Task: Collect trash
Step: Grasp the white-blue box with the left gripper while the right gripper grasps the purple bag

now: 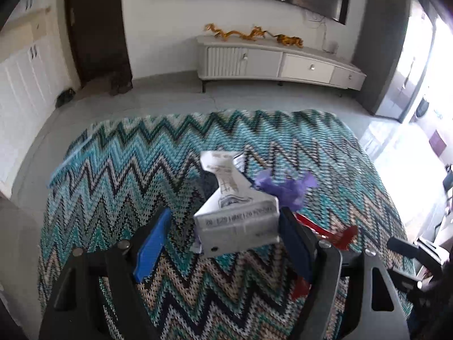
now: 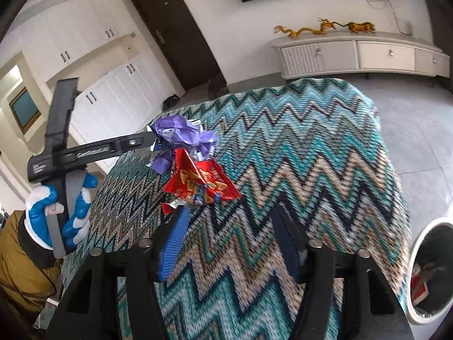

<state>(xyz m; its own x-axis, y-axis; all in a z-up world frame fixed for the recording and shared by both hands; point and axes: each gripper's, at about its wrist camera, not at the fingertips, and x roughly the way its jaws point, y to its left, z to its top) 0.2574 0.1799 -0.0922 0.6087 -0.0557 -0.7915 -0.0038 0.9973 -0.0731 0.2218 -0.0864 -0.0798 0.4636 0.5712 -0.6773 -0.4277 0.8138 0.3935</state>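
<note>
A crumpled white paper carton (image 1: 236, 218) lies on the zigzag cloth (image 1: 127, 170) between the fingers of my open left gripper (image 1: 223, 238); its right finger is close against the carton, the left finger stands apart. A purple wrapper (image 1: 286, 188) and a red snack wrapper (image 1: 337, 233) lie just to its right. In the right wrist view the purple wrapper (image 2: 181, 134) and the red snack wrapper (image 2: 202, 181) lie ahead of my open, empty right gripper (image 2: 232, 235), whose left fingertip is near the red wrapper. The left gripper's body (image 2: 93, 150) reaches in beside the purple wrapper.
A white bin (image 2: 427, 272) holding some trash stands at the table's right side. The cloth-covered table (image 2: 325, 155) ends at a grey floor, with a white TV cabinet (image 1: 280, 62) and a dark door (image 2: 181, 34) beyond. A gloved hand (image 2: 56, 212) holds the left gripper.
</note>
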